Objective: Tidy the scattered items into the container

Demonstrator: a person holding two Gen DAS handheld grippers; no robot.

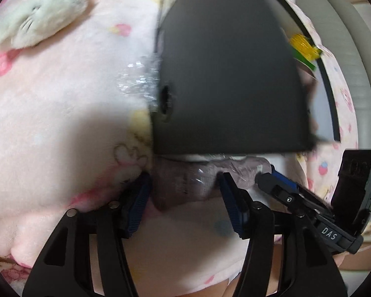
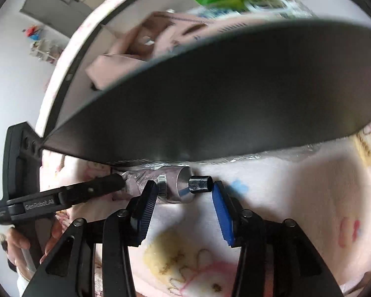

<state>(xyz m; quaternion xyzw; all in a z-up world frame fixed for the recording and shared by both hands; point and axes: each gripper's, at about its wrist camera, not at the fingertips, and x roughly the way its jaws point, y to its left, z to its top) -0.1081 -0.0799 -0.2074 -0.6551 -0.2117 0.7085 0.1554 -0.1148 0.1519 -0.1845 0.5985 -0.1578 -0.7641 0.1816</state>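
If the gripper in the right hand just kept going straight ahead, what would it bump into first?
Most likely the small black-capped tube lying on the pink blanket between its open fingers. Just beyond stands the dark container wall, though depth is hard to judge.

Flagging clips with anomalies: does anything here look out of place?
Yes. The plastic-wrapped tube lies outside the dark container, tucked against the foot of its wall, with the open left gripper and right gripper at it. A plush toy also lies on the blanket.

Tube (image 2: 178, 185) before container (image 2: 235, 104) (on blanket (image 2: 296, 198))
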